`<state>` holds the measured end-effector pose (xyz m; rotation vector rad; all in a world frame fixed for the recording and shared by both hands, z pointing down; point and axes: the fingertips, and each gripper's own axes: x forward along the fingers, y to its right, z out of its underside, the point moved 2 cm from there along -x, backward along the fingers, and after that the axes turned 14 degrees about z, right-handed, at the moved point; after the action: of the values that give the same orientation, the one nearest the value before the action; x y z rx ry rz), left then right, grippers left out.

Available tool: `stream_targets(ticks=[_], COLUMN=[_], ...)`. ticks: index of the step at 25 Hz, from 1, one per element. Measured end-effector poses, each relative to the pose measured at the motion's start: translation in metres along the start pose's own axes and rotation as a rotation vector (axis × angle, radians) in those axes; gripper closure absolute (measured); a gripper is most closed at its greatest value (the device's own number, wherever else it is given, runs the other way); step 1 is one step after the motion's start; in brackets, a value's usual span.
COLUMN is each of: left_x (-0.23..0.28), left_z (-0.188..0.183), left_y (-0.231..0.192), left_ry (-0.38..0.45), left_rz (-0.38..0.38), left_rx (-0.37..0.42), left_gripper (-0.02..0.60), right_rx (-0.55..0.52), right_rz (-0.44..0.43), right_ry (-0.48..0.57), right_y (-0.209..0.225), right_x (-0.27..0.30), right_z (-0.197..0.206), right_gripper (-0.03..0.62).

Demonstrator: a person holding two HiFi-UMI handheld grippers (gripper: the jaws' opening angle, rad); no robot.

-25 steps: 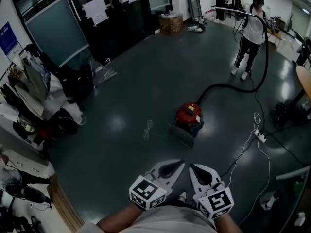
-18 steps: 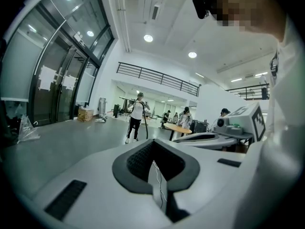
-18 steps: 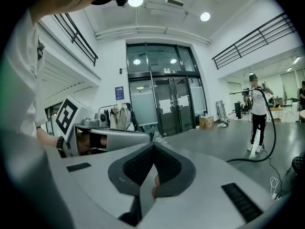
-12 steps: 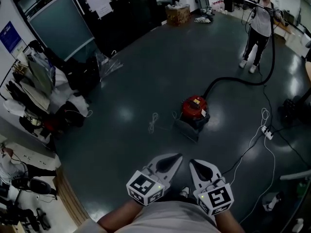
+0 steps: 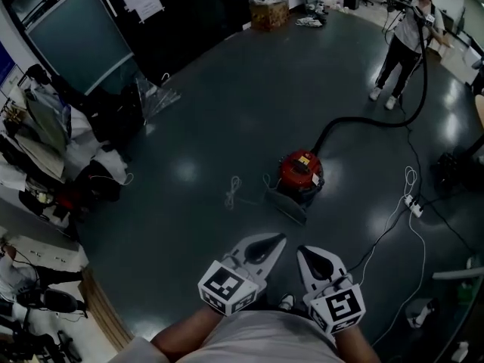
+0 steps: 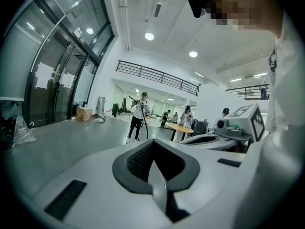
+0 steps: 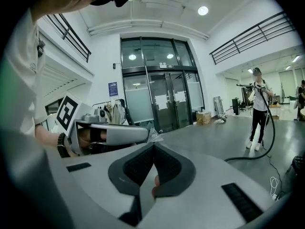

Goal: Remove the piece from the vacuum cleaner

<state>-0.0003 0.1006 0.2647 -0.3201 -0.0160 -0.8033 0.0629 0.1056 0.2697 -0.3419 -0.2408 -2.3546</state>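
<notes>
A red canister vacuum cleaner (image 5: pixel 301 174) stands on the dark floor in the head view, well ahead of both grippers. Its black hose (image 5: pixel 378 121) curves up to a person (image 5: pixel 407 32) at the far right, who holds the wand. The same person (image 7: pixel 259 109) and hose (image 7: pixel 257 152) show in the right gripper view, and the person (image 6: pixel 138 117) stands far off in the left gripper view. My left gripper (image 5: pixel 271 242) and right gripper (image 5: pixel 310 252) are held close to my body, side by side, both shut with nothing between the jaws.
A grey flat piece (image 5: pixel 287 205) lies beside the vacuum, a loose white cord (image 5: pixel 231 191) to its left. A power strip (image 5: pixel 414 205) with white cables lies at the right. Clothes and bags (image 5: pixel 45 142) line the left wall. A cardboard box (image 5: pixel 269 12) stands far back.
The head view has shifted slightly, so the vacuum and the person sit a little differently in frame. Both grippers stay shut near my body.
</notes>
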Motion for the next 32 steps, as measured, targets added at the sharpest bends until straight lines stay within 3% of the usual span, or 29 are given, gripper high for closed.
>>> stream_targets(ticks=[10,14,18,24,32], left_x=[0.027,0.041,0.066,0.113,0.184], left_z=[-0.013,-0.002,0.025,0.091,0.232], left_y=[-0.144,-0.185,-0.221,-0.271,-0.344], left_ry=[-0.061,-0.107,-0.147,-0.219,-0.347], left_rz=[0.140,0.195,0.232,0.280,0.325], left_rx=[0.082,0.113,0.116,0.125,0.162], left_gripper=[0.578,0.578,0.578,0.578,0.577], right_rx=[0.010,0.021,0.001,-0.015,0.009], right_rz=[0.088,0.132,0.139,0.153,0.161], right_ry=[-0.052,-0.100,-0.066,-0.134,-0.258], right_y=[0.018,0.030,0.053,0.098,0.160], right_x=[0.143,0.182,0.217,0.272,0.349], right_z=[-0.018,-0.015,0.003,0.068,0.216], right_gripper=[0.583,0.583,0.583,0.583,0.583])
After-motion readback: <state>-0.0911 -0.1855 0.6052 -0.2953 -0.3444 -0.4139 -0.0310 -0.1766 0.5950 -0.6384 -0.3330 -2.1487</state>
